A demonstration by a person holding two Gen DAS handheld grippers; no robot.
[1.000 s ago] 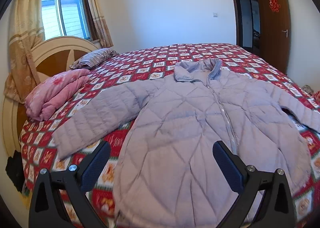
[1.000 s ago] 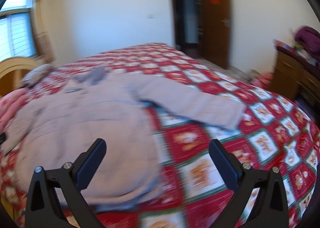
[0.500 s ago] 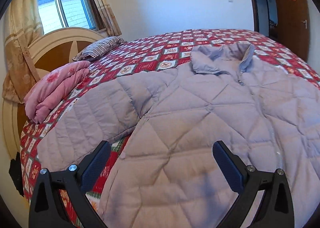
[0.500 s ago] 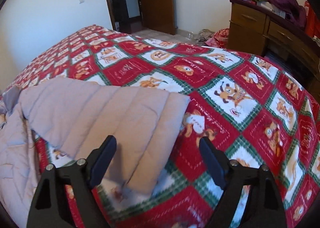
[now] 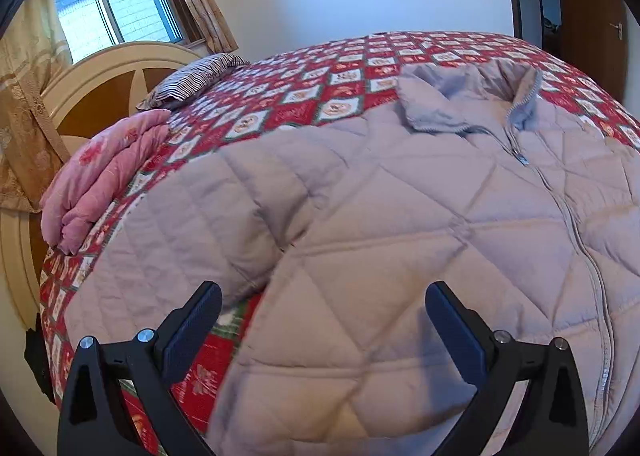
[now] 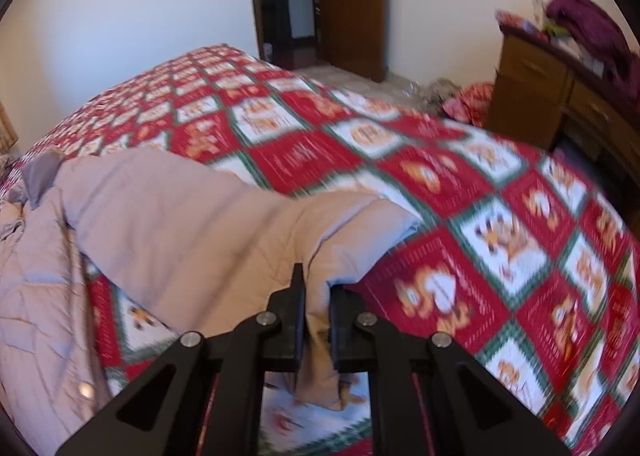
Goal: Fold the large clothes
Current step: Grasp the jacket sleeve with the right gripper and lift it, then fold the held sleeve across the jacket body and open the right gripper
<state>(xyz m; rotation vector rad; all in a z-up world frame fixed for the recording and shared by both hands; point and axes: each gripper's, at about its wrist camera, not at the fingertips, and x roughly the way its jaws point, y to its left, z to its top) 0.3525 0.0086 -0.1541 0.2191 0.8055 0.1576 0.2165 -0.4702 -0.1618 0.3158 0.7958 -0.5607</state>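
Observation:
A pale lilac quilted jacket (image 5: pixel 400 224) lies spread face up on the bed, zip closed, collar toward the far side. My left gripper (image 5: pixel 324 304) is open and hovers low over the jacket near its left armpit, where the left sleeve (image 5: pixel 180 240) branches off. In the right wrist view my right gripper (image 6: pixel 318 296) is shut on the cuff end of the jacket's right sleeve (image 6: pixel 192 224), which is bunched and lifted a little off the bedspread.
The bed has a red and green patterned bedspread (image 6: pixel 460 224). A folded pink blanket (image 5: pixel 104 176) and a striped pillow (image 5: pixel 188 82) lie by the wooden headboard (image 5: pixel 108 84). A wooden dresser (image 6: pixel 560 96) stands right of the bed, a door (image 6: pixel 352 4) beyond.
My left gripper has moved closer to the jacket's left armpit and stays open. My right gripper has moved onto the right sleeve's cuff and closed on it.

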